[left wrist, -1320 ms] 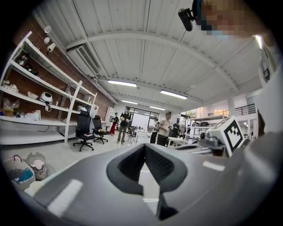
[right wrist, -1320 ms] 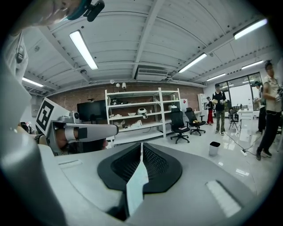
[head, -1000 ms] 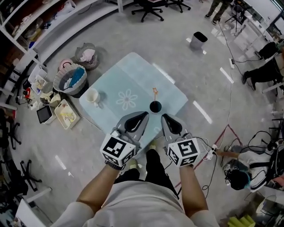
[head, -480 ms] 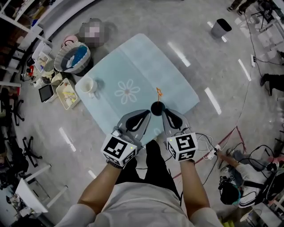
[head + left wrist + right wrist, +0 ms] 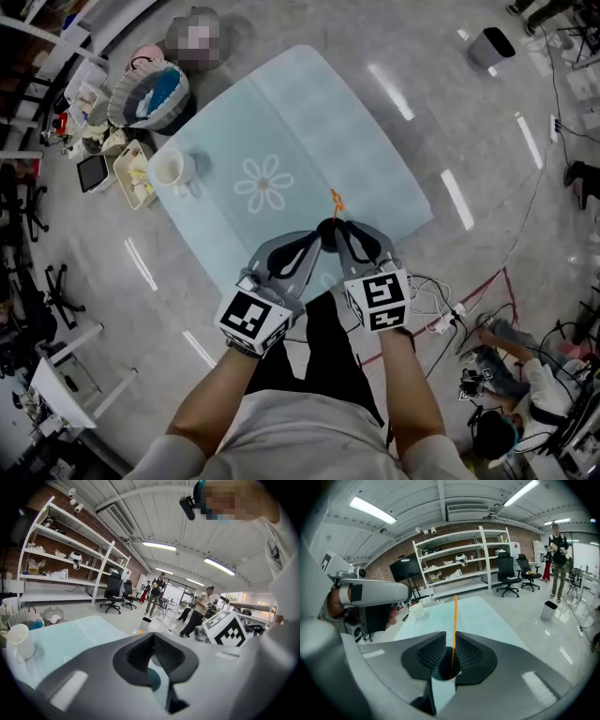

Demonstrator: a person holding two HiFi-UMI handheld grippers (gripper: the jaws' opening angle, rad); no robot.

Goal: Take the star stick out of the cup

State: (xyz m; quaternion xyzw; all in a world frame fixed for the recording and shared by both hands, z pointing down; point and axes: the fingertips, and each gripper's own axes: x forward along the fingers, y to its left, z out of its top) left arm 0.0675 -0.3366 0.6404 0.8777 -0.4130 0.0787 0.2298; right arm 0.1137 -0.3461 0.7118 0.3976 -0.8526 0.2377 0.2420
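Straddling the star stick [image 5: 455,616] with the right gripper [image 5: 451,641], newly advanced over the dark cup [image 5: 444,667] at lower centre, jaws narrowed but not yet pinching; keeping the left gripper [image 5: 153,638] closed alongside; setting up the upward pull, with the stick standing in the cup.

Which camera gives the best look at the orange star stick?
The right gripper view: the star stick runs up from the cup between the jaws. The head view shows only its star tip; the left gripper view, a tiny orange speck.
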